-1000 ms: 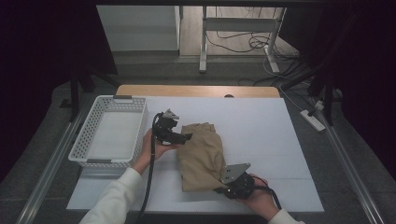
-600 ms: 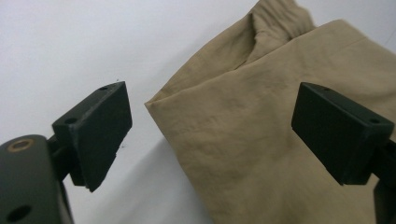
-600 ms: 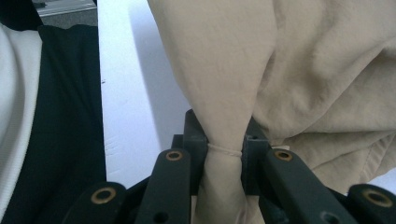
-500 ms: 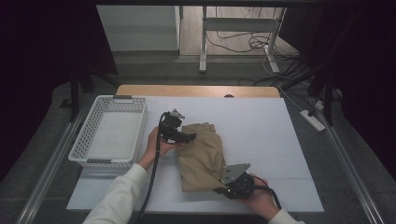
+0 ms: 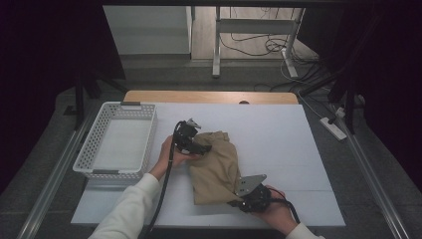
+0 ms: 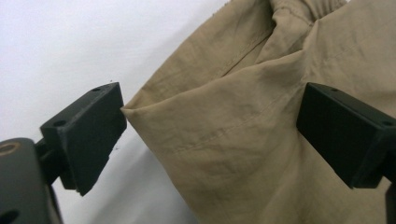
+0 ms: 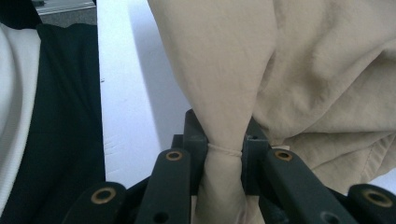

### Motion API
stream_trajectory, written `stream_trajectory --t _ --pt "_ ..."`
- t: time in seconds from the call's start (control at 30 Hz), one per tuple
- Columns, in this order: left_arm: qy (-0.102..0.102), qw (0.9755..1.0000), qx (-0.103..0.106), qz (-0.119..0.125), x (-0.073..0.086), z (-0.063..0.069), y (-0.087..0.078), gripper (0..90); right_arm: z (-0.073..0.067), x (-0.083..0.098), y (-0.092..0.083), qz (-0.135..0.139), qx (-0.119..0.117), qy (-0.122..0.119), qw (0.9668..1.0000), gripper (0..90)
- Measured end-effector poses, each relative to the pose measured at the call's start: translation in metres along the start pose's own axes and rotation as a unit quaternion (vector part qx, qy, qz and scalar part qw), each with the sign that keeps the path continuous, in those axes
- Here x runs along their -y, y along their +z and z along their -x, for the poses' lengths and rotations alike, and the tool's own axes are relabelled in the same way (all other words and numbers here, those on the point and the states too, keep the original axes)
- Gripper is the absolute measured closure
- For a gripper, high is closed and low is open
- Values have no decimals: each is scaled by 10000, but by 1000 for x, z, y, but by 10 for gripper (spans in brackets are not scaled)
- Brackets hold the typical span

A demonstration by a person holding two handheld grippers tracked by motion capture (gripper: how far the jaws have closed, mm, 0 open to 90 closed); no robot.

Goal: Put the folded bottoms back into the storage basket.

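Two grippers on one crumpled tan cloth garment (image 5: 215,164) mid-worktop (image 5: 278,134): your left gripper (image 6: 210,128) has just been opening, jaws wide astride a folded edge, pads not pressing. Your right gripper (image 7: 225,156) is clamped tight on a bunched hem at the near edge.

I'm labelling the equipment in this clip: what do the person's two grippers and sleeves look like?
Both are black. The left gripper has blocky, matte rectangular jaws with small holes; a thick black cable trails from it. The right gripper has linkage arms with brass-coloured rivets and carries a grey three-cornered plate. The sleeves are white.
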State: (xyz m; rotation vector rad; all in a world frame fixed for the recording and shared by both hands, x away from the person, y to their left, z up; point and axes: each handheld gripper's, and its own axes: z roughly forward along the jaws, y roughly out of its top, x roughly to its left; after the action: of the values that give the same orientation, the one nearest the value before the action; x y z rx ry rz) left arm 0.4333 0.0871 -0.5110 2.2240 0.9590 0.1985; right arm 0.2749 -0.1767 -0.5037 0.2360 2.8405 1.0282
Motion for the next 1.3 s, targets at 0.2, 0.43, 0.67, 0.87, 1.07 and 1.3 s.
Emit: stream_trajectory --t 0.2,0.43,0.67,0.87,1.07,1.3 --pt "30 9999 124 -106 1 -1 7 75 0 0 0 -1 -22 7 10000 776" --pt "52 9991 364 -198 2 0 15 105 0 0 1 4 -15 7 10000 776" --pt "67 9967 797 -157 5 -5 15 263 0 0 1 7 -3 5 10000 776" --pt "87 9950 985 -102 7 -7 11 435 0 0 1 8 4 6 10000 776" --pt "102 9952 970 -80 6 -6 8 522 0 0 0 8 39 -4 10000 776" --pt "141 9953 959 10 4 -3 3 571 0 0 -1 75 53 -6 10000 776"
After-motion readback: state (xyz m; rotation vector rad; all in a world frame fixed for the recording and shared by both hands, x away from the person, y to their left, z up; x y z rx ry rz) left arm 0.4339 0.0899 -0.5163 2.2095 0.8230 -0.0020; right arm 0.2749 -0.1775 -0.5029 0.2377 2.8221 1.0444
